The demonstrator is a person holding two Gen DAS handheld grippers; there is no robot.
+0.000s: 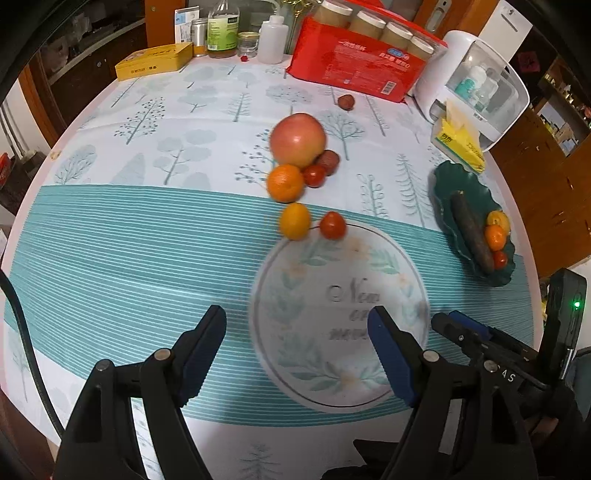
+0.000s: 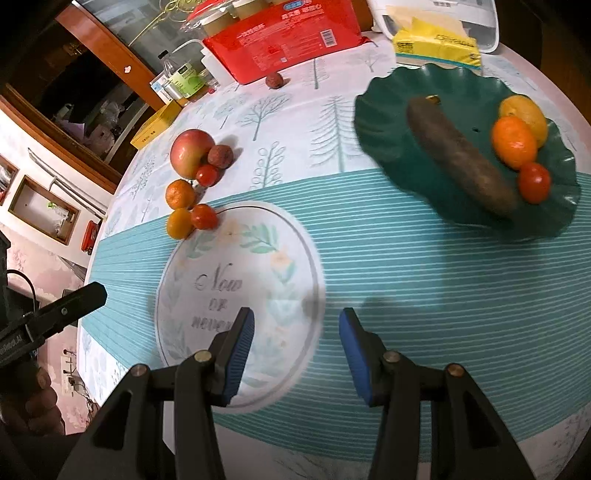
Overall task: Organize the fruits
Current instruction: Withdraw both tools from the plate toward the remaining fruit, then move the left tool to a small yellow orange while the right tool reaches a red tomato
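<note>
green plate holds a brown tuber, two citrus, one tomato.

The striped teal band of the tablecloth lies bare across the middle and lower left of the left wrist view, room enough for a gripper to pass. At centre a fruit cluster blocks the way. The green plate, upper right in the right wrist view, is half filled. Boxes and bottles crowd the top edge.
</note>
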